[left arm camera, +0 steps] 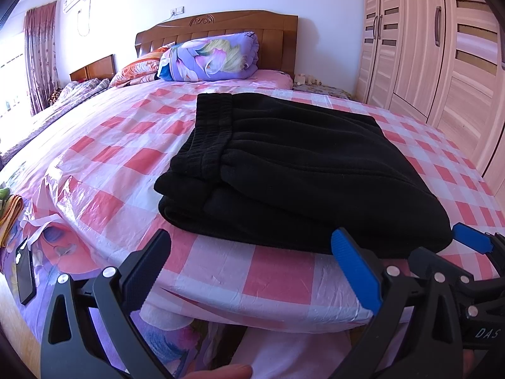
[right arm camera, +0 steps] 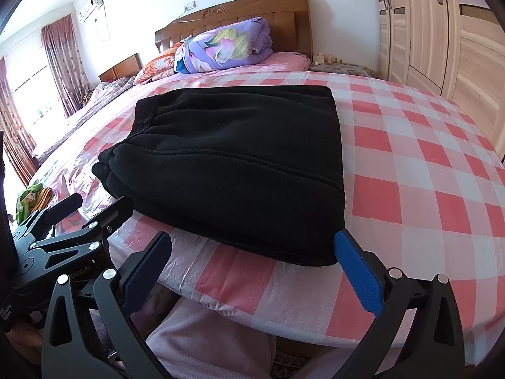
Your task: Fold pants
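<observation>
Nearest, both grippers hang at the bed's foot edge, jaws spread wide and holding nothing — the left gripper before the bundle's near fold, the right gripper likewise at its near right corner. Beyond them the black pants lie folded into a thick rectangle on the pink checked sheet — waistband leftward. Farther back, a floral quilt rests against the wooden headboard.

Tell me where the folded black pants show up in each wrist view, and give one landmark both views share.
Left wrist view: black pants fill the centre and right, waistband toward the left, on the checked sheet.
Right wrist view: the pants sit centre-left, near edge just past the open fingers.
Shared landmark: the purple floral quilt against the wooden headboard.
</observation>
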{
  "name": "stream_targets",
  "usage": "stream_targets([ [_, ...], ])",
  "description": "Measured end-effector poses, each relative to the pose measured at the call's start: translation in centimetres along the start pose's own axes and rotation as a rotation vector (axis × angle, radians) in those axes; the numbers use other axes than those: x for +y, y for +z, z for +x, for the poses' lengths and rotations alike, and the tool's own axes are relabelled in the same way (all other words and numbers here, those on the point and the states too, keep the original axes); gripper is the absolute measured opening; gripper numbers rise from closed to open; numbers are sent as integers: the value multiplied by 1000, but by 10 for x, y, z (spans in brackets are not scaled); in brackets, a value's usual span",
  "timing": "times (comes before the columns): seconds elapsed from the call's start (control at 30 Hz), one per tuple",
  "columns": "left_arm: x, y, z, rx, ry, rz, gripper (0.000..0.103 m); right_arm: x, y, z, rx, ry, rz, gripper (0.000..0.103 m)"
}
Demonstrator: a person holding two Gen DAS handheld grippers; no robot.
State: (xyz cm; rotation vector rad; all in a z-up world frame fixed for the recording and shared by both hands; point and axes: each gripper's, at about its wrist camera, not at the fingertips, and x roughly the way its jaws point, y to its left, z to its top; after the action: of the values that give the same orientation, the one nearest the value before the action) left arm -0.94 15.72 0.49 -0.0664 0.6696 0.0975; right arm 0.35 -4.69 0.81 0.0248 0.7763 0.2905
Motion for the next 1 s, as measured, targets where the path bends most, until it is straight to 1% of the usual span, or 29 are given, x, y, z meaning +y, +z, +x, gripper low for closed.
stream_targets([
  [1.0,2,1,-1,-9,6,6,102,-1,-2,0,0,1,6,99],
])
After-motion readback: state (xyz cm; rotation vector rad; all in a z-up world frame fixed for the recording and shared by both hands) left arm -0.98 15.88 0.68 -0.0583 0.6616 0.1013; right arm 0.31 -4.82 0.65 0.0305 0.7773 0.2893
